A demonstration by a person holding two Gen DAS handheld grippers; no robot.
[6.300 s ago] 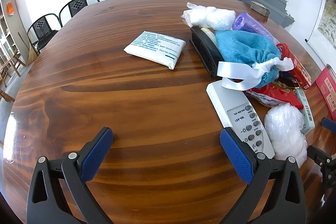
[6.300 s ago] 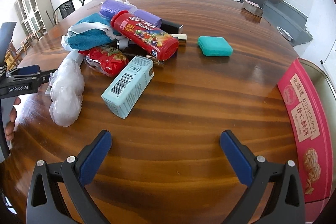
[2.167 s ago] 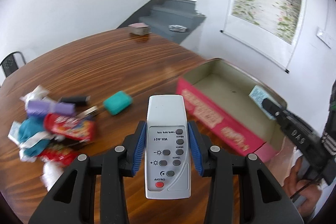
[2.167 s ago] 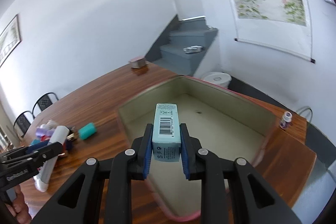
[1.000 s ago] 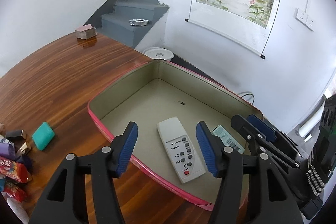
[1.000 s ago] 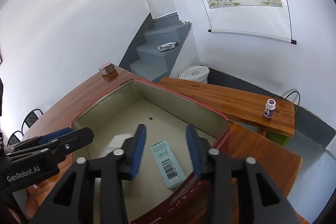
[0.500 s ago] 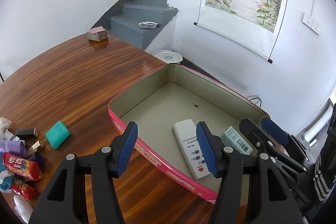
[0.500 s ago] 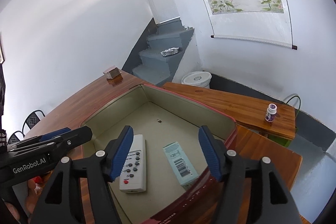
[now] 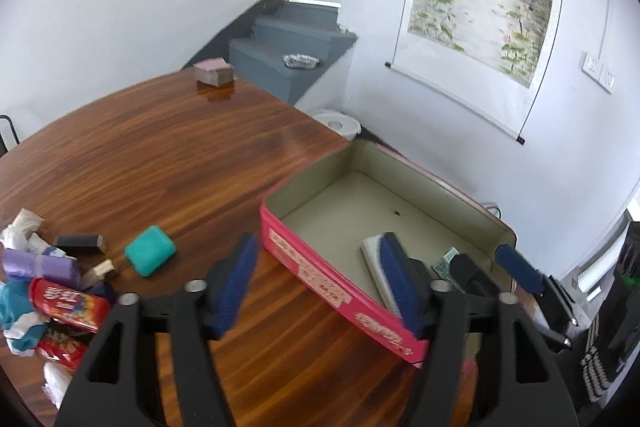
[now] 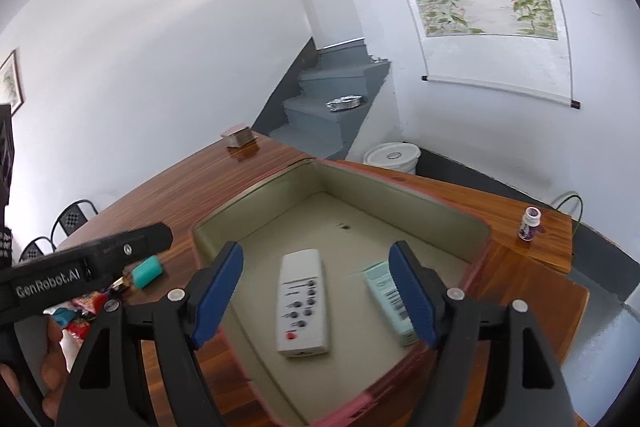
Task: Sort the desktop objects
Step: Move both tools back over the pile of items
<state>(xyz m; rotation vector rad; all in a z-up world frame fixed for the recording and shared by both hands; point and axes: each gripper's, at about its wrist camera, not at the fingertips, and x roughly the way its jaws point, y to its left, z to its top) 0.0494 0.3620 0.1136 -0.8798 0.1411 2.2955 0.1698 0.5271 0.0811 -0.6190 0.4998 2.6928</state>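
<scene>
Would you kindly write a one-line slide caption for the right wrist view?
Open right gripper above a pink tin holding a white remote and a light blue box.

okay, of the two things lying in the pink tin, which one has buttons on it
The white remote control, on the left in the right wrist view. It has rows of dark buttons and one red one; the pale teal box beside it shows only a barcode.

White remote (image 9: 374,255) in the left wrist view mostly hidden behind a blue pad, teal carton (image 9: 445,263) beside it showing only a corner, carton's barcode (image 10: 396,301) blurred in the right wrist view, pile of clutter (image 9: 36,291) cut off at the left edge — labels unreadable, small bottle (image 10: 530,223) too small to read.
</scene>
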